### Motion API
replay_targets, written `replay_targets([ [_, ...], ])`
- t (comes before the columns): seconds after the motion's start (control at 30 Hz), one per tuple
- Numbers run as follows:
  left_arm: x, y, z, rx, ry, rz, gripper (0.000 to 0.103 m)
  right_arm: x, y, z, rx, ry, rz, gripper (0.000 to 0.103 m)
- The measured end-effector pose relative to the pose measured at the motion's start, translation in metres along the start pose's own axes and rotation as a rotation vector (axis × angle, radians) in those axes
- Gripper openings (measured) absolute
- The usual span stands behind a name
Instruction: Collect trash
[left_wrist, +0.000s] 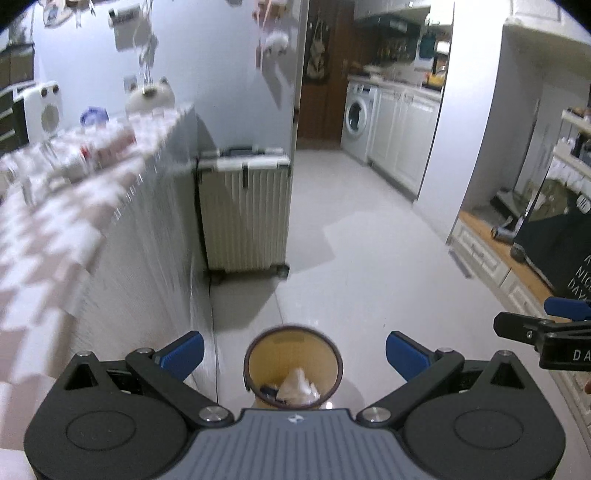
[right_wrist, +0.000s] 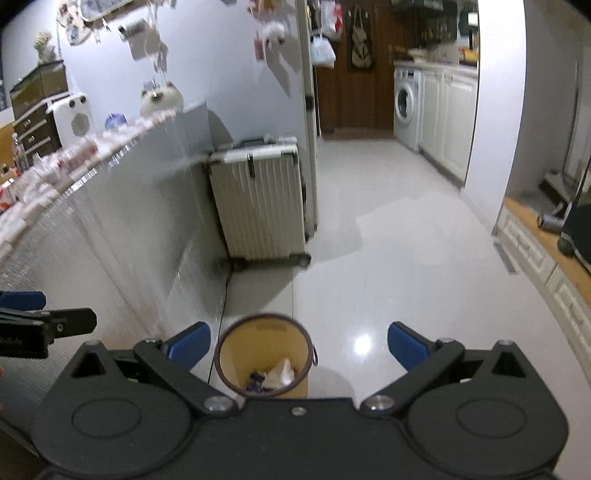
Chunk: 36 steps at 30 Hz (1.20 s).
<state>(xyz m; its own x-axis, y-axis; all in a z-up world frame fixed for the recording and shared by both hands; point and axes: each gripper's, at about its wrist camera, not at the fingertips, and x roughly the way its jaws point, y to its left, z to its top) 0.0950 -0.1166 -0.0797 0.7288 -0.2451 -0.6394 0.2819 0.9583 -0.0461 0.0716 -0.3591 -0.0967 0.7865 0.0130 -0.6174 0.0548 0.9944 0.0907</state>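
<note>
A small yellow trash bin (left_wrist: 293, 365) with a dark rim stands on the floor, right below my left gripper (left_wrist: 294, 354), whose blue fingers are spread wide with nothing between them. Crumpled white paper (left_wrist: 297, 384) and a dark scrap lie inside. In the right wrist view the same bin (right_wrist: 264, 360) sits low and left of centre, holding white paper (right_wrist: 282, 371) and a small wrapper. My right gripper (right_wrist: 299, 345) is open and empty too. Each gripper shows at the edge of the other's view.
A long table with a checked cloth (left_wrist: 66, 221) and blurred items runs along the left. A ribbed white suitcase (left_wrist: 245, 210) stands against the wall beyond the bin. Pale tiled floor (left_wrist: 369, 258) leads to a washing machine (left_wrist: 358, 116). Low white drawers (left_wrist: 491, 258) line the right.
</note>
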Motion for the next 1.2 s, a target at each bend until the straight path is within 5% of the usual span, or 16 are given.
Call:
replay_targets([
  [0.37,-0.083,0.023,0.027,0.011,-0.175,0.003,0.103,-0.065,0.025,0.033,-0.014,-0.160,0.039,0.103],
  [0.63,-0.124,0.070,0.044,-0.014,-0.270,0.075,0.103,-0.080,0.074,0.057,-0.068,-0.229,0.079,0.103],
  [1.2,-0.155,0.219,0.069,-0.028,-0.304,0.305,0.103,-0.064,0.202,0.123,-0.089,-0.283,0.272,0.103],
])
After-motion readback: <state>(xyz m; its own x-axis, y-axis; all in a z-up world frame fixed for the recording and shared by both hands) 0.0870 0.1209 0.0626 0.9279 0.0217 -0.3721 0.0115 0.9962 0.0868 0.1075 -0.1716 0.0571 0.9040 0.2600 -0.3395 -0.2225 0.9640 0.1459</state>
